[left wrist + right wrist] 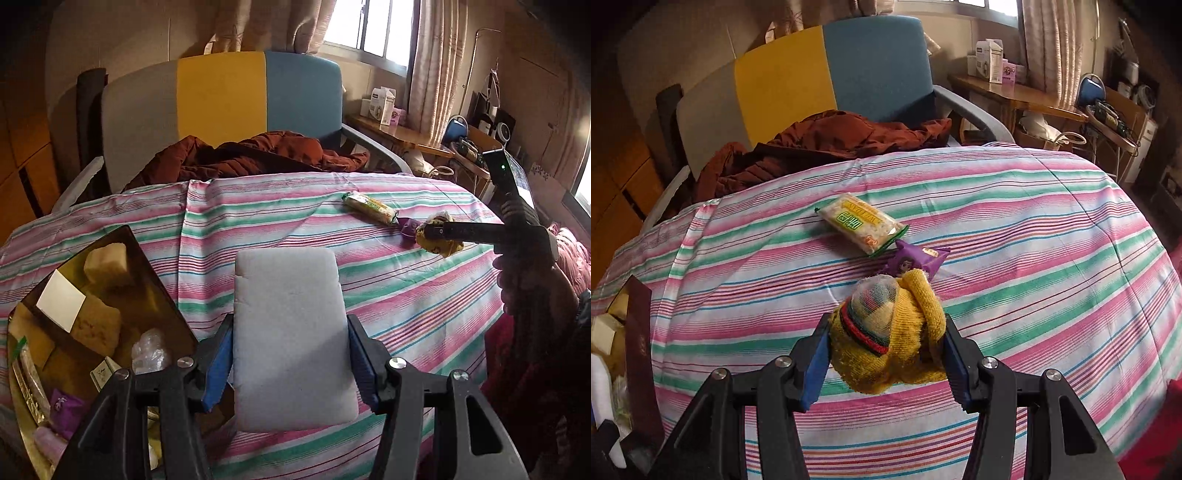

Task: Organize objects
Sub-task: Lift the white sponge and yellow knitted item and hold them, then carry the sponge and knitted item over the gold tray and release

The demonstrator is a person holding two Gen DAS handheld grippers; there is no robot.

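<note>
Grip confirmed: my left gripper (291, 354) clamps the white rectangular foam pad (291, 339), long axis pointing forward. Amber translucent box (162, 295) lies just left of it; my right gripper (886, 354) holds the yellow knitted bundle (890, 332).

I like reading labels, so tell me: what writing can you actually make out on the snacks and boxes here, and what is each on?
Green-edged snack packet: green characters and a line of yellow lettering, too blurred to read.
Purple wrapper: a cartoon face, no legible words.
White boxes on the wooden side table: print too small to read.
Dark box lid: faint marks, unreadable.
No text can be read for certain.
</note>
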